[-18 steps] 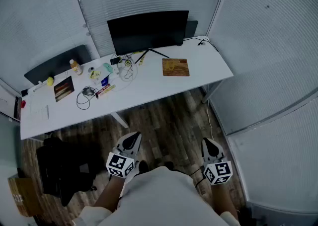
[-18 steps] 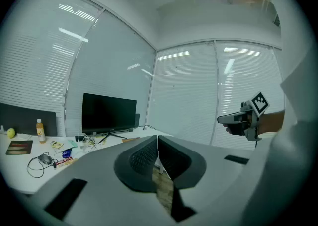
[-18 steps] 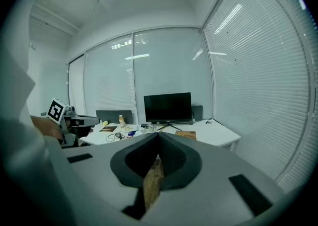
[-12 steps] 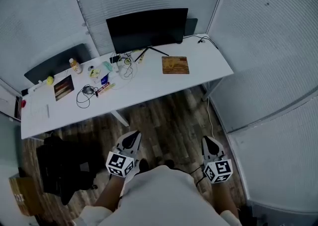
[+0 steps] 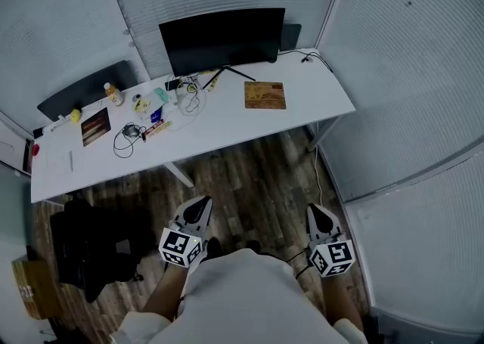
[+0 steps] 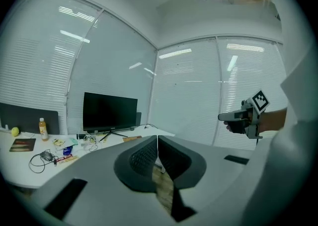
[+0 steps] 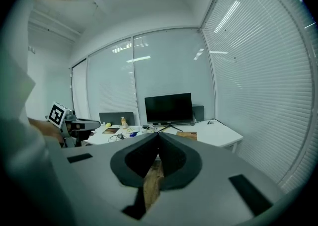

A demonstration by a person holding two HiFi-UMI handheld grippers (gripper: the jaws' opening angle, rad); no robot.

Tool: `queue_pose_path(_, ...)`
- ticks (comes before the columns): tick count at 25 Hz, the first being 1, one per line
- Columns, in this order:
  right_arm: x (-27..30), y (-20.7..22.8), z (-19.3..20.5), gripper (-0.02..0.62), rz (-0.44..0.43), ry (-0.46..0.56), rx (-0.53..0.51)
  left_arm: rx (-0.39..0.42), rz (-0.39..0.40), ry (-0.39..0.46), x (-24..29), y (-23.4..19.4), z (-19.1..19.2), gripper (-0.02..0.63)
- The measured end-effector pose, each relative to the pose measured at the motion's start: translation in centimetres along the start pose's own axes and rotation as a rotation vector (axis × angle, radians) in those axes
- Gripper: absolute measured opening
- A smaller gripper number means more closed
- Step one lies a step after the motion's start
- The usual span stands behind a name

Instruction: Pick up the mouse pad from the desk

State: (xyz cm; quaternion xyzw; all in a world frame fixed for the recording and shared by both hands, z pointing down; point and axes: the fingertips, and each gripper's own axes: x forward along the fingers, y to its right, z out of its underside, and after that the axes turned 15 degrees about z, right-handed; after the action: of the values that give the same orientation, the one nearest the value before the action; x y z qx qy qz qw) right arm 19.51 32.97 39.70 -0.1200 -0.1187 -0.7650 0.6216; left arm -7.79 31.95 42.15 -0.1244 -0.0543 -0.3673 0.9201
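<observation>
We held our left tongs [image 5: 201,206] and right tongs [image 5: 317,214] pressed together and empty, above the dark wooden floor [image 5: 257,176], well apart from the long white counter [image 5: 227,129], brown square mouse pad [image 5: 265,95] lying flat near its right end, beside the black monitor [image 5: 221,35]

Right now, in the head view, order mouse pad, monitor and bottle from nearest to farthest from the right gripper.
From the right gripper:
1. mouse pad, right part of desk.
2. monitor, back of desk.
3. bottle, desk's left end.
</observation>
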Motion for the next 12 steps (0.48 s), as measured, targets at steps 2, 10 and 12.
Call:
queue_pose_path(2, 0.0, 0.8, 0.2, 0.026, -0.009, -0.001, -0.009, -0.002, -0.01, -0.002, 0.5, 0.6, 0.2, 0.02)
queue_pose_path(10, 0.0, 3.5, 1.1, 0.026, -0.038, -0.008, -0.017, -0.005, -0.048, 0.022, 2.0, 2.4, 0.4, 0.02)
queue_pose_path(12, 0.2, 3.9, 1.3, 0.026, -0.044, -0.013, -0.017, -0.01, -0.05, 0.032, 2.4, 2.7, 0.4, 0.02)
